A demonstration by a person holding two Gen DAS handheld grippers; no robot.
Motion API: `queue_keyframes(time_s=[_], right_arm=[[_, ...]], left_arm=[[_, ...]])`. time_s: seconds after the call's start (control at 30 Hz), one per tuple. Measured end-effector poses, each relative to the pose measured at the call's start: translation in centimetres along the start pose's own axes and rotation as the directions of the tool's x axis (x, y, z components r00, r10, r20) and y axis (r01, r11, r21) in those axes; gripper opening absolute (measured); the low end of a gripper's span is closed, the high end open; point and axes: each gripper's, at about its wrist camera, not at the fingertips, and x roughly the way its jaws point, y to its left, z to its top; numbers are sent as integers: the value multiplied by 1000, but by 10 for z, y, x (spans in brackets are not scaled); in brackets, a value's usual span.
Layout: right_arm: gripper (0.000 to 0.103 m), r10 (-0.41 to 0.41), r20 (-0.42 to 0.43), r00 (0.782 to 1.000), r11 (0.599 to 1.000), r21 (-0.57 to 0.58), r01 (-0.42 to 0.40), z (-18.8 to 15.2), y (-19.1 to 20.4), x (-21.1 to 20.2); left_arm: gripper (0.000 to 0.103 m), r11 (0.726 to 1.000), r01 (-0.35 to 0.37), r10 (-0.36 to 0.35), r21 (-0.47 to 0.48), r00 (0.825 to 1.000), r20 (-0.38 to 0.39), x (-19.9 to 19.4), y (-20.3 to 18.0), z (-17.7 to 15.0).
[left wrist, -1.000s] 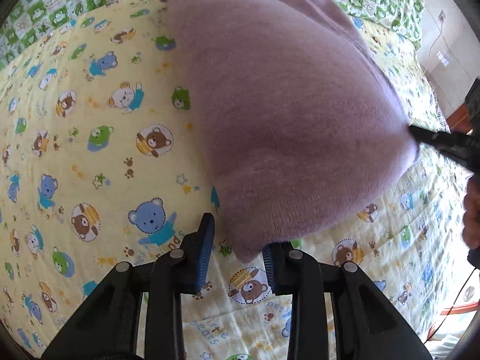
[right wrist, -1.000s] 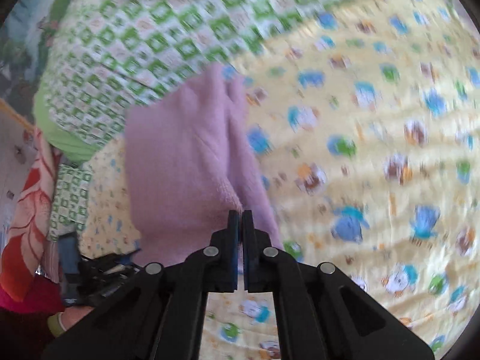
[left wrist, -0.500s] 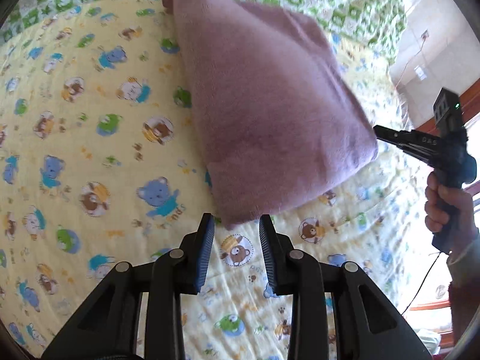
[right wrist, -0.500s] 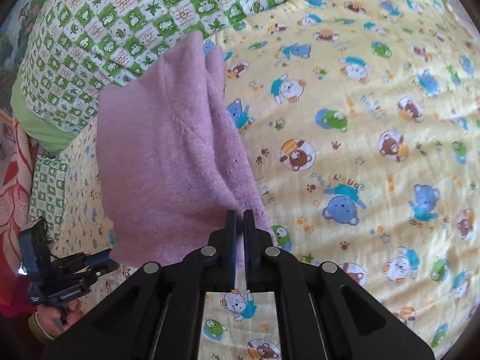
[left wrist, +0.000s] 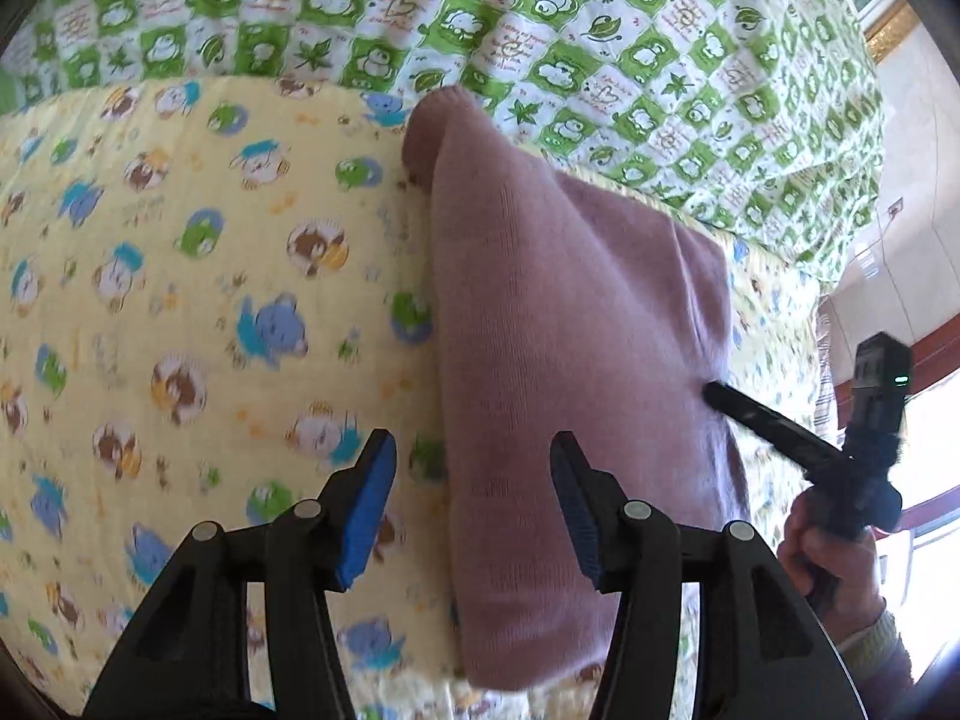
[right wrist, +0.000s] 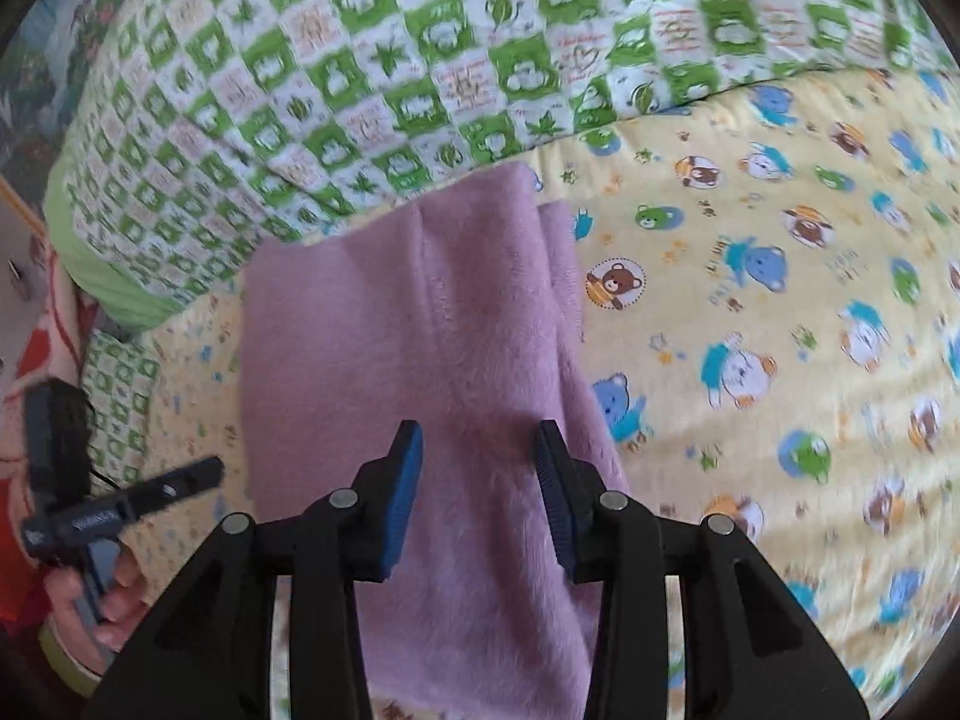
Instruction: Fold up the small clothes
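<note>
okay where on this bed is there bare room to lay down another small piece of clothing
The bear-print sheet is bare left of the folded purple garment, below the green checked quilt. Crowded spot: the garment's right edge, where the right hand-held gripper hovers open.

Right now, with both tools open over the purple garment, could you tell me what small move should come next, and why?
Probably close the left tool on the purple garment's near edge, which lies between its open fingers; the right tool is open too.
</note>
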Motion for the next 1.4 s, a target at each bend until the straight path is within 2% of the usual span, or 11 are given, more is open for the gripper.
queue_keyframes(time_s=[0.1,0.3,0.37,0.4,0.5,0.53,0.9,0.97,1.03,1.13,1.4], right_arm=[[13,-83,-32,996,996,-23,82,4,-17,20],[11,-36,-13,999,995,95,37,8,-50,14],[12,49,2,999,988,149,-49,6,-59,9],[16,88,10,996,980,178,-88,5,-63,6],[65,151,59,987,958,239,-161,-1,-72,-8],[73,177,83,981,950,246,-192,-3,-73,-11],[73,216,-42,975,960,190,-205,-4,-65,27],[70,234,-55,971,956,192,-220,-5,-64,30],[53,297,-101,949,940,207,-272,-9,-61,37],[40,317,-120,941,932,221,-286,-13,-55,41],[28,335,-39,941,919,235,-317,-12,-28,1]], left_arm=[[58,1000,0,0,-7,1000,-1,7,-3,4],[61,998,17,-18,-53,1000,-11,27,-2,8],[61,998,29,-30,-63,999,-12,30,-1,8],[61,997,39,-40,-65,999,-12,31,0,7],[64,995,64,-66,-80,998,-24,38,-3,6],[66,993,72,-74,-92,997,-27,40,-2,5],[77,981,121,-134,-154,988,-82,87,1,-1],[71,968,170,-187,-186,979,-81,92,3,-3],[56,955,224,-244,-194,966,-89,96,3,-5],[38,962,221,-235,-157,969,-73,94,-6,-6],[31,960,263,-266,-101,964,-17,44,-16,-9]])
